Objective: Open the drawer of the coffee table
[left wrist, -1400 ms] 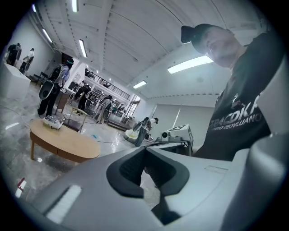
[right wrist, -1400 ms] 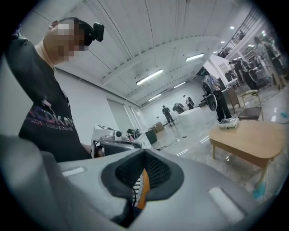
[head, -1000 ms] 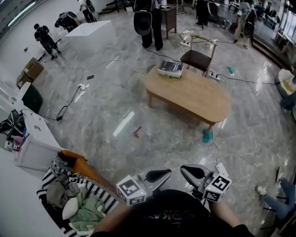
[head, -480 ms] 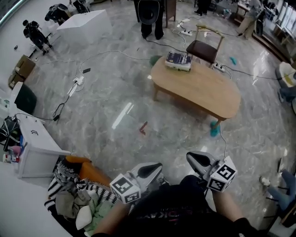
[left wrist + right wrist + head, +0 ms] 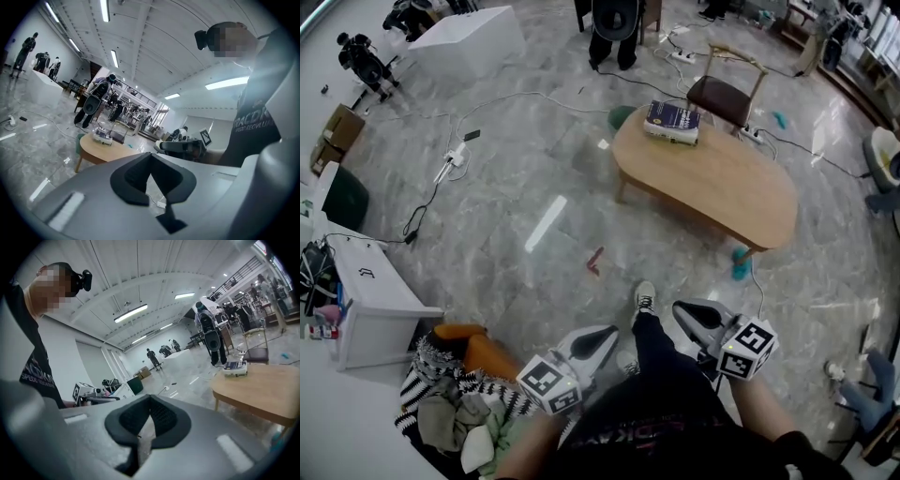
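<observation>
There are two grey grippers close to the person's body, the left gripper (image 5: pixel 598 339) and the right gripper (image 5: pixel 689 314). Both have their jaws shut tight, with nothing in them. Open grey marble floor (image 5: pixel 534 169) lies between them and the oval wooden coffee table (image 5: pixel 722 187). Its drawer cannot be seen from here. One dark book-like box (image 5: pixel 673 120) rests at the tabletop's far edge.
</observation>
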`<state>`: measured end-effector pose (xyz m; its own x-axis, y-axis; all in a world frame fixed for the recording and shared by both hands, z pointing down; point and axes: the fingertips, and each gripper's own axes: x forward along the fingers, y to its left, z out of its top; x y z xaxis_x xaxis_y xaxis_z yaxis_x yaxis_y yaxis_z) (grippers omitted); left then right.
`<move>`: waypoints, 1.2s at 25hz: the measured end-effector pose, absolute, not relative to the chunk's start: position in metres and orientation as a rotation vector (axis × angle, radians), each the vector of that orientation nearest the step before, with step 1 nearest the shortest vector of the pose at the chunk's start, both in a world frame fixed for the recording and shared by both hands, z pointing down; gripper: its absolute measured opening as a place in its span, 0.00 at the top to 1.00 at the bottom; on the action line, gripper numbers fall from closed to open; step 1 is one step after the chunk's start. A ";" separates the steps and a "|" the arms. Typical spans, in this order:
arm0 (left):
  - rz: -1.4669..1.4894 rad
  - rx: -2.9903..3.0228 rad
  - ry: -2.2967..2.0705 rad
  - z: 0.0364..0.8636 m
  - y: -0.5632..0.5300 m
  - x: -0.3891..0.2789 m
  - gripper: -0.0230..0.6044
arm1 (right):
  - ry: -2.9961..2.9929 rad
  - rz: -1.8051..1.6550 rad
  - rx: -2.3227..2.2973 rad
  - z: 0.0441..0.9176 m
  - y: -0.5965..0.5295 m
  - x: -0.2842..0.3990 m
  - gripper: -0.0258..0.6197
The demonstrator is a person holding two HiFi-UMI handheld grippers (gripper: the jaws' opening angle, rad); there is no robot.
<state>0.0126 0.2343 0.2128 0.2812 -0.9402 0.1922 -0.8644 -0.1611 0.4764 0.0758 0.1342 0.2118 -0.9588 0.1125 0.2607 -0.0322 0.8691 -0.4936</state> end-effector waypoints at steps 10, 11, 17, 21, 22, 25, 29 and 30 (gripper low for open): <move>-0.175 1.958 -1.746 0.204 0.140 -0.102 0.95 | -2.755 0.746 -0.139 0.222 0.020 -0.041 0.96; -0.174 1.957 -1.752 0.205 0.130 -0.113 0.95 | -2.757 0.747 -0.147 0.223 0.010 -0.052 0.96; -0.134 1.953 -1.797 0.206 0.069 -0.171 0.95 | -2.754 0.743 -0.161 0.226 -0.040 -0.097 0.96; -0.115 1.984 -1.784 0.208 0.048 -0.200 0.95 | -2.762 0.762 -0.108 0.225 -0.056 -0.114 0.96; -0.104 1.997 -1.780 0.208 0.045 -0.206 0.95 | -2.766 0.768 -0.089 0.224 -0.057 -0.118 0.96; -0.081 2.039 -1.755 0.205 0.038 -0.227 0.95 | -2.789 0.774 -0.007 0.220 -0.059 -0.126 0.96; -0.068 2.113 -1.654 0.203 0.038 -0.241 0.95 | -2.825 0.775 0.169 0.213 -0.058 -0.126 0.96; -0.052 2.136 -1.626 0.203 0.041 -0.243 0.95 | -2.832 0.777 0.218 0.211 -0.055 -0.126 0.96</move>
